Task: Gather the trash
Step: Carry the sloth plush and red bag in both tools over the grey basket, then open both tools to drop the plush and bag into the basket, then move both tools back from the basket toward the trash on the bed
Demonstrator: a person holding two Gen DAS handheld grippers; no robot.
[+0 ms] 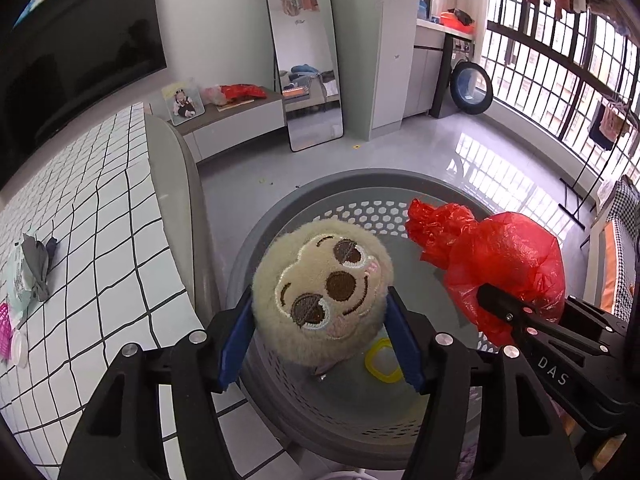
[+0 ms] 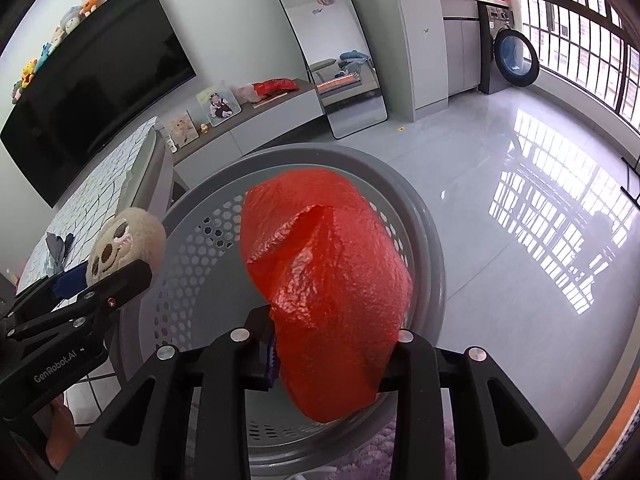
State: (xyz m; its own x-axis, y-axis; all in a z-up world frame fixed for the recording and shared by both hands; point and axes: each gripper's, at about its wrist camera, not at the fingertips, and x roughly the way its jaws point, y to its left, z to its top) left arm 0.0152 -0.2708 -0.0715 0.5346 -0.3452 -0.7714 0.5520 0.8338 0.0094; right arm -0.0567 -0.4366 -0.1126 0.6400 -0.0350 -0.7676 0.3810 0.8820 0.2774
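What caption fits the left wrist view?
Left tongs hold a plush toy over the grey basket.

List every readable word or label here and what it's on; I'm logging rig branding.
"DAS": on the right claw body, seen from the left wrist.
"GenRobot.AI": on the left claw body, seen from the right wrist.
Print on the packet on the table: too small to read.

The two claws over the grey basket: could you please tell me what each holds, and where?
Left claw: round beige plush sloth head, clamped at its sides. Right claw: crumpled red plastic bag, pinched at its lower end.
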